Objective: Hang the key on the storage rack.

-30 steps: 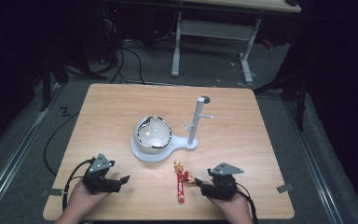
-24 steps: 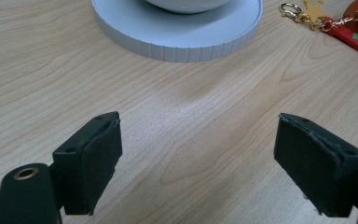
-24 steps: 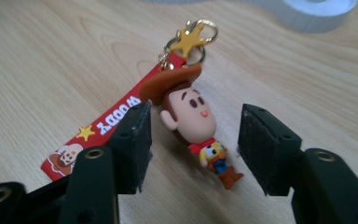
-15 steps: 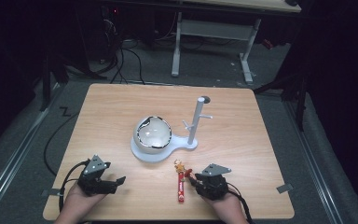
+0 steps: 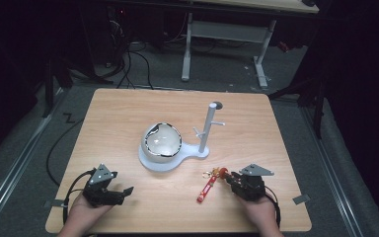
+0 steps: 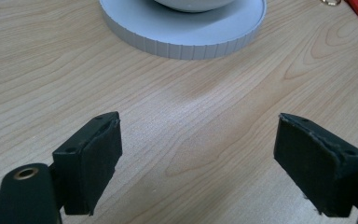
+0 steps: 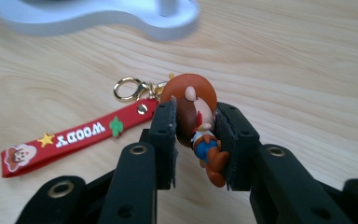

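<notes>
The right claw point(image 7: 196, 140) pinches a small cowboy figure point(image 7: 198, 116) between its 2 jaws, low over the table point(image 5: 256, 123) at its near right. The jaws cover the figure's sides, so just its brown hat, face and blue legs can be made out. A gold clasp point(image 7: 129, 88) joins it to a red strap point(image 7: 74, 137) lettered "WOODY", which lies flat on the wood toward the left in the right gripper view. From above, the figure point(image 5: 222, 173) is too small to read.

The left claw point(image 6: 198, 154) is spread wide over bare wood at the near left, touching nothing. In its view the top edge cuts off the stand point(image 6: 182, 28), leaving just the ribbed rim of its round base. From above, the stand point(image 5: 170, 160) carries a white ball point(image 5: 163, 139) and an upright post point(image 5: 207, 128) with 2 short pegs; the ball's dark markings are unclear.
</notes>
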`<state>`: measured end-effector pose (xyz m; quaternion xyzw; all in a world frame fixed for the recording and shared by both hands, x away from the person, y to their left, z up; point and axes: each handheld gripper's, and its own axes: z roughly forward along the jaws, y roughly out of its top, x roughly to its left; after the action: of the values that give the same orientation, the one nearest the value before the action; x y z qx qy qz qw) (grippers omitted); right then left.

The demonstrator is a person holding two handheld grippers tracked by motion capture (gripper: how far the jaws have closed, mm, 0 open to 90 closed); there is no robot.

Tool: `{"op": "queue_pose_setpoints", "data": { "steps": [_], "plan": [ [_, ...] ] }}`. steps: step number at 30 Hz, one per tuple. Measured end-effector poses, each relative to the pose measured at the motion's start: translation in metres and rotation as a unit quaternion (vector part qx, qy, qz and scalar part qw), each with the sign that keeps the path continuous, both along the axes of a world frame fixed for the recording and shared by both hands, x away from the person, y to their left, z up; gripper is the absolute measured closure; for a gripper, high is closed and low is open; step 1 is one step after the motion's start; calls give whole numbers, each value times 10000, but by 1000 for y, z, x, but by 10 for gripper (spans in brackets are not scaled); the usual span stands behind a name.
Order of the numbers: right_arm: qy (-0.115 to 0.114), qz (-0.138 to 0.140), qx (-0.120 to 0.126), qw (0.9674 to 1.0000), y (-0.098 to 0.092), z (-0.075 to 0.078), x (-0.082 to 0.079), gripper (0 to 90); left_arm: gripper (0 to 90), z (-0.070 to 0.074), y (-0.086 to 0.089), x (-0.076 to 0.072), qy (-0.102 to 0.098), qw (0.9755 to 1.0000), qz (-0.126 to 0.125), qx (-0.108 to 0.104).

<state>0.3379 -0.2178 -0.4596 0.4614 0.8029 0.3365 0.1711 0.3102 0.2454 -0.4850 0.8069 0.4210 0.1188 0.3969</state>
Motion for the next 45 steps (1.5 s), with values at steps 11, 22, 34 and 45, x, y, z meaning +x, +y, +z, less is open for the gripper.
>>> {"op": "queue_pose_setpoints", "data": {
  "steps": [11, 22, 34, 45],
  "plan": [
    [69, -416, 105, 9991, -21, 0, 6, 587, 160, 2, -5, 3, -46, 10000, -52, -11],
    [-23, -204, 321, 9993, -12, 10, -13, 750, 161, 2, -7, 4, -53, 9999, -86, -56],
    [463, -238, -66, 9986, -17, -10, -10, 803, 161, 3, -7, 2, -69, 9999, -79, -33],
    [134, -519, -60, 9985, -23, -6, 23, 749, 161, 5, 10, -12, -82, 9997, 196, -83]
  ]
}}
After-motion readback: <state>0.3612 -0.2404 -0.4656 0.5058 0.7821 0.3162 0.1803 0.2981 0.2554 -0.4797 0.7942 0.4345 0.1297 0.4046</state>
